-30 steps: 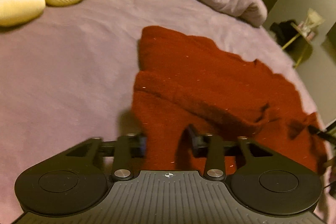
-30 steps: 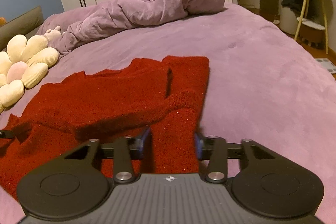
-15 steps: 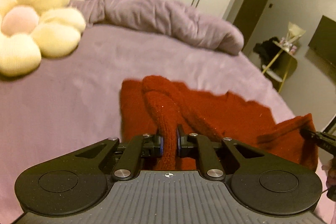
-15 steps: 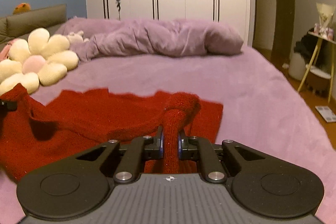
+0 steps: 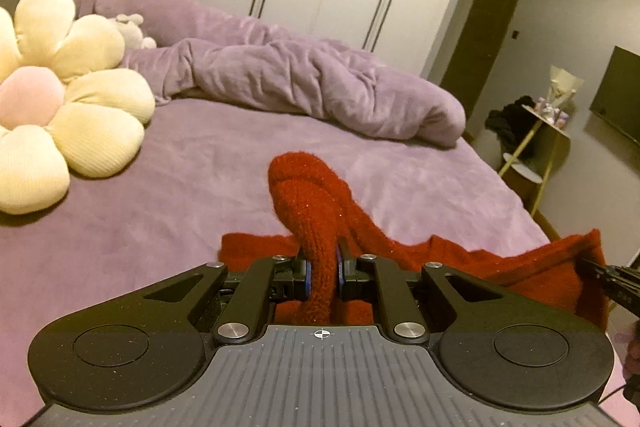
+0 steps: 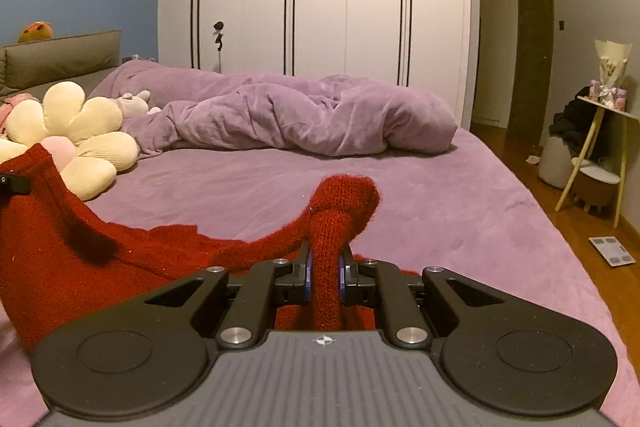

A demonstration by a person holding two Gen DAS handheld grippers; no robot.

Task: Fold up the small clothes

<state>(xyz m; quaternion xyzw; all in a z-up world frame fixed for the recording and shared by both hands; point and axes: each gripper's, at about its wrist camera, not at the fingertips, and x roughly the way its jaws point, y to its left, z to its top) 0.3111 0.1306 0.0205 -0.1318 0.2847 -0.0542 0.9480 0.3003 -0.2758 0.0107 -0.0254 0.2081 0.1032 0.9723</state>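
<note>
Sweater [image 5: 316, 211] corners are pinched in both grippers so we can carry one edge over the rest and make a fold, at least that's how we read it. Left gripper [image 5: 322, 277] has its fingers pressed tight on a bunched roll of red knit that pokes up and forward past the tips, and the right gripper [image 6: 324, 277] is doing the same with its own corner. Between the two, the fabric sags in a low swag, and the rest appears to trail down onto the purple bed [image 6: 440, 211] below. Each view catches the other gripper's corner held up at the frame edge, so both ends look lifted about level. Flower pillow [image 5: 60, 107] and rumpled duvet [image 6: 304, 115] sit well apart from it all.
</note>
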